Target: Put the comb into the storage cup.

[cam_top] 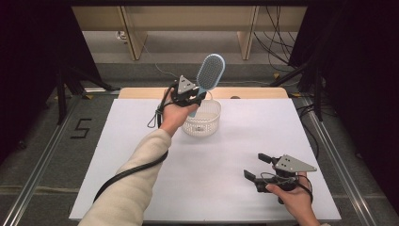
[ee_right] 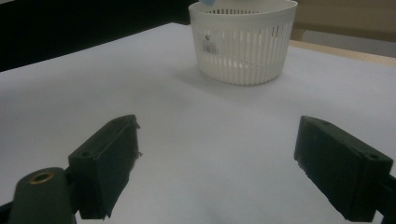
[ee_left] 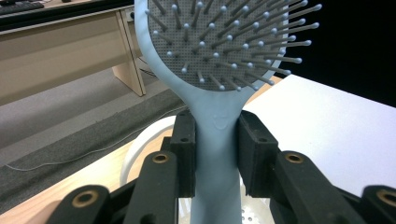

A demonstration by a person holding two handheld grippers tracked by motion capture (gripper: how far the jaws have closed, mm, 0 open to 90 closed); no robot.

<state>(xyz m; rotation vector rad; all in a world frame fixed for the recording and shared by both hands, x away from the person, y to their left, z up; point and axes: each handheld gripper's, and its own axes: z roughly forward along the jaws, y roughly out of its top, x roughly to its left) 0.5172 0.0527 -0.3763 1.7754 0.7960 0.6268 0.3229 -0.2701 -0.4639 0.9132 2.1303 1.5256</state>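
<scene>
A black numeral "5" [cam_top: 80,128] stands on the grey floor [cam_top: 42,141] left of the table. A small printed label [ee_right: 209,45] sits on the white basket's [ee_right: 261,56] wall; its print is too small to read.

Grey carpet floor [cam_top: 42,141], wooden desk [cam_top: 188,19], black curtains [cam_top: 28,56].

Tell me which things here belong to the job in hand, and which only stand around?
In the job:
- hairbrush, clamped by its handle in the left gripper
- white basket, just below the brush

Standing around:
- right gripper, open and idle over the white table
- desks and cables behind the table
</scene>
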